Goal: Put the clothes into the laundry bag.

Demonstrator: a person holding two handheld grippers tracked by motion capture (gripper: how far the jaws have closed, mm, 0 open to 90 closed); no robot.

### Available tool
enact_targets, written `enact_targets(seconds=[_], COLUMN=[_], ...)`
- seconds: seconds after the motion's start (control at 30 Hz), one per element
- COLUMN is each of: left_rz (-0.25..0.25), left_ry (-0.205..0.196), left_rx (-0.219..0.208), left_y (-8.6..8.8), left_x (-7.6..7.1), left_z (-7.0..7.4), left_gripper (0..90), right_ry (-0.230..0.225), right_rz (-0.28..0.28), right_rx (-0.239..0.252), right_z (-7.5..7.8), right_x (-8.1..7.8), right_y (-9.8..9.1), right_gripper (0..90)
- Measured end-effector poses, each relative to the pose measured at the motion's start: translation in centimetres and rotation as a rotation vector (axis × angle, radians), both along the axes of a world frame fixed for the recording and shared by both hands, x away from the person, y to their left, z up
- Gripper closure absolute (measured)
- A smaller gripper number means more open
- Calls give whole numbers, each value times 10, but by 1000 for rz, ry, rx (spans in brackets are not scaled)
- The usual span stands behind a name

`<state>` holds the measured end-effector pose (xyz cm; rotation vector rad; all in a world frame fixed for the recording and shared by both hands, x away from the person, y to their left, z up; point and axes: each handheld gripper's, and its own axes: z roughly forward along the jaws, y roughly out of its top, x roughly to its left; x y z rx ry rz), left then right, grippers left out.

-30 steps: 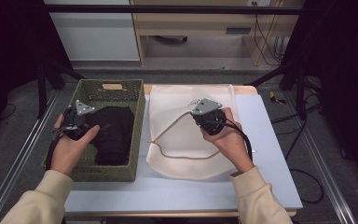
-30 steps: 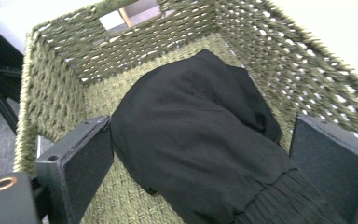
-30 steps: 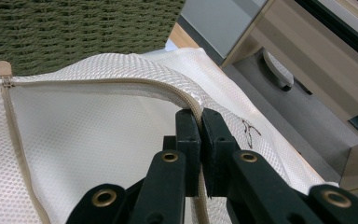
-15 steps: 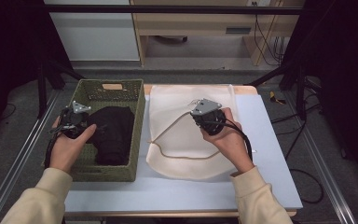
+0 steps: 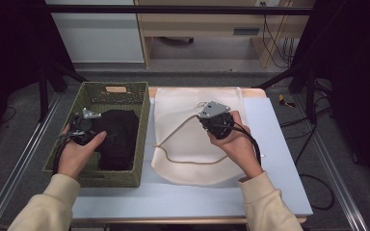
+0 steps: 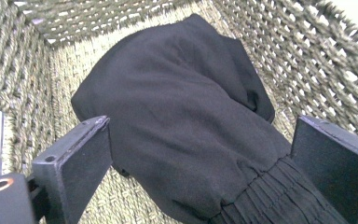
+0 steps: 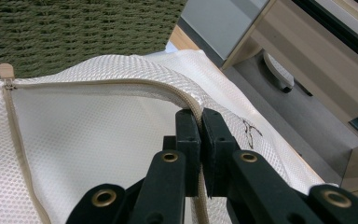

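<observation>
left gripper: jaws spread, black garment between fingers in green basket, not pinched | right gripper: clamped on mesh bag zipper edge | risk: garment probably bunches, partial grab; bag edge slipping out

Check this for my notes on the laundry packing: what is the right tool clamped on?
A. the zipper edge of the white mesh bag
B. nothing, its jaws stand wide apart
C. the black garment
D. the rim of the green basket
A: in the right gripper view the right tool has its jaws pressed together on the zipper edge of the white mesh bag.
</observation>
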<state>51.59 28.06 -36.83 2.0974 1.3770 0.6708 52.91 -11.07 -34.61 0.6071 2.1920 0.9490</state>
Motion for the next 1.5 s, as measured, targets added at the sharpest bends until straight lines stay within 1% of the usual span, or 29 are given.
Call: enact_targets(seconds=[0.17,0.4,0.6,0.77,0.83,0.87,0.93,1.07,1.13,1.2,1.23,1.43,1.5], left_rz=[11,32,27,25,26,29,40,66,77,89,91,80,85], left_ry=[18,41,62,76,91,106,116,119,122,134,136,130,133], left_rx=[11,14,10,-9,-13,-16,-18,-13,-36,-75,-84,-97,-81], left_y=[2,6,5,1,-1,-2,-2,0,1,2,1,-1,0], left_x=[1,5,8,12,14,16,19,26,31,36,38,46,48], left_z=[-5,-10,-13,-16,-18,-20,-24,-31,-36,-40,-42,-49,-51], left_gripper=[55,55,54,53,51,51,46,43,39,34,25,8,3], right_ry=[-9,-32,-28,-26,-21,-21,-18,-18,-15,-15,-13,-9,-10], right_rz=[1,0,7,10,9,12,13,16,17,22,22,24,26], right_rx=[7,25,18,14,16,14,11,6,4,-2,-3,-8,-14], right_z=[1,3,3,2,2,1,0,0,-1,-1,-2,-3,-4], right_x=[-1,0,0,0,-1,0,0,-1,-1,-1,-1,-2,-3], right_y=[1,1,2,4,4,4,4,6,7,8,9,11,12], right_gripper=[868,867,867,866,866,866,866,866,865,865,865,865,864])
